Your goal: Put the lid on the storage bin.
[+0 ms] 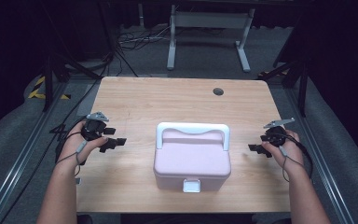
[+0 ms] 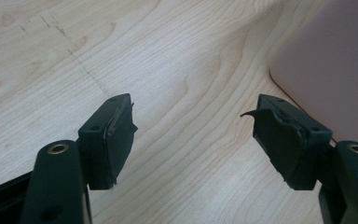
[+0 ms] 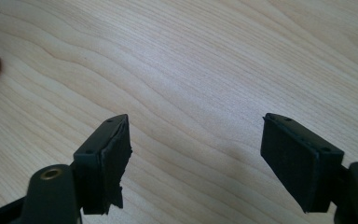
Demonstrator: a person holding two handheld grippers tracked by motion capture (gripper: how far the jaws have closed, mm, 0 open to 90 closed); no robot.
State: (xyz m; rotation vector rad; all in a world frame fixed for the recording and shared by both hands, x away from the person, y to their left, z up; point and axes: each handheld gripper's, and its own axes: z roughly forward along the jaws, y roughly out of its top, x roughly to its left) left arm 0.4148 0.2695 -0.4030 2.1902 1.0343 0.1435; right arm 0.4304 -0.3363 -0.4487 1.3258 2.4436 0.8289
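Both grippers flank the pink lidded box, nothing held.
Your left gripper (image 1: 113,143) and right gripper (image 1: 255,148) gape wide and empty; the pink box (image 1: 192,161) sits mid-table (image 1: 135,100), white latch (image 1: 191,186) toward you. Risk: uneven side contact could slide or skew it.

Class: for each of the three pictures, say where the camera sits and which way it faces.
High view: above the person's side, looking forward and down on the table; forearms, left claw, right claw flank the pink box.
Left gripper view: rides the left claw, facing wood and the box's side.
Right gripper view: rides the right claw, facing wood.
Shared: open jaws, table, box.
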